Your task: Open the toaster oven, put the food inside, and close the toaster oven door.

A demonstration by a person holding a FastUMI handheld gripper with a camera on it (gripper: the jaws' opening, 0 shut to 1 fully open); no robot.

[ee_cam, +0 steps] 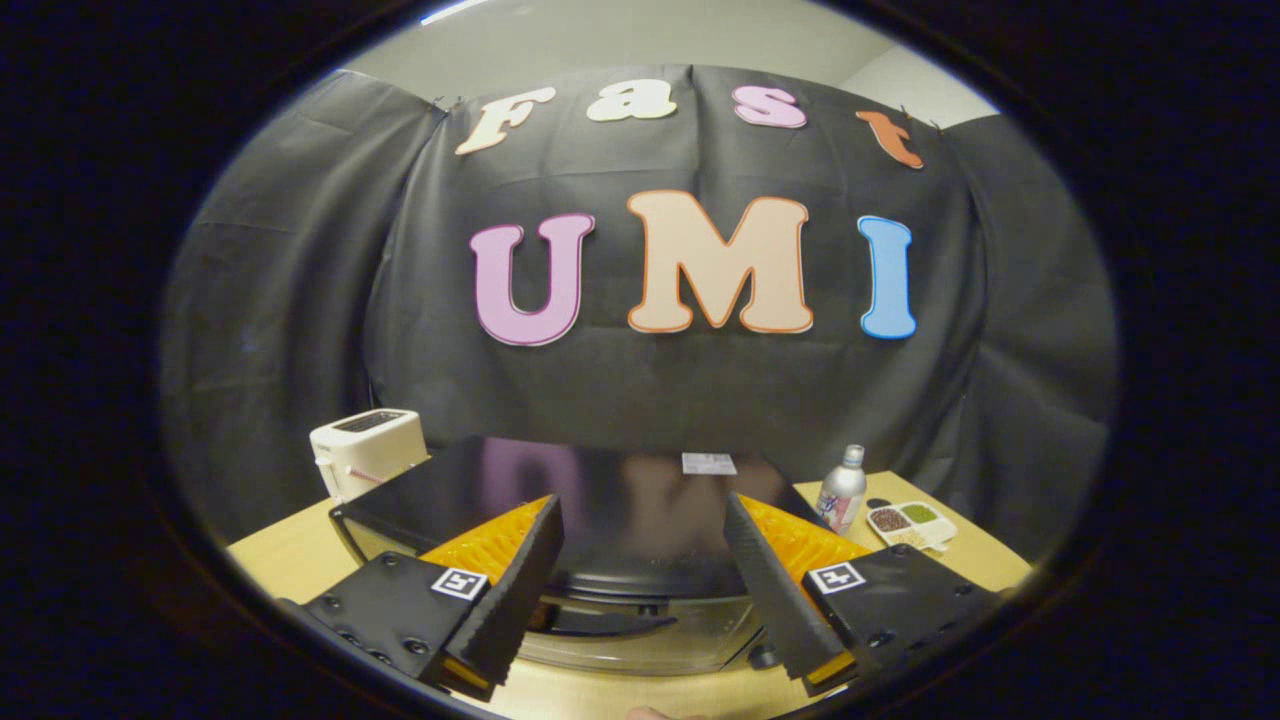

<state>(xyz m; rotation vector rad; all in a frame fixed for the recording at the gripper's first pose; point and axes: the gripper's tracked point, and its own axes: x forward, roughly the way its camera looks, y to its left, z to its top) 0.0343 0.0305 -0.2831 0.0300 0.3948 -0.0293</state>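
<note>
Toaster oven [600,500] sits on the wooden table [290,560], glossy black top facing up, door w/ handle just ahead of the gripper [640,560]. Fingers spread wide, holding nothing, tips level w/ oven's front edge. White toaster [365,450] behind oven's left corner. Silver bottle [842,490] beside oven's right side, divided snack tray [910,525] just past the bottle.

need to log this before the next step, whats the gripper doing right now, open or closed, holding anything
Gripper: open, holding nothing; its fingers are spread above the front of the black toaster oven, whose door looks shut.
</note>
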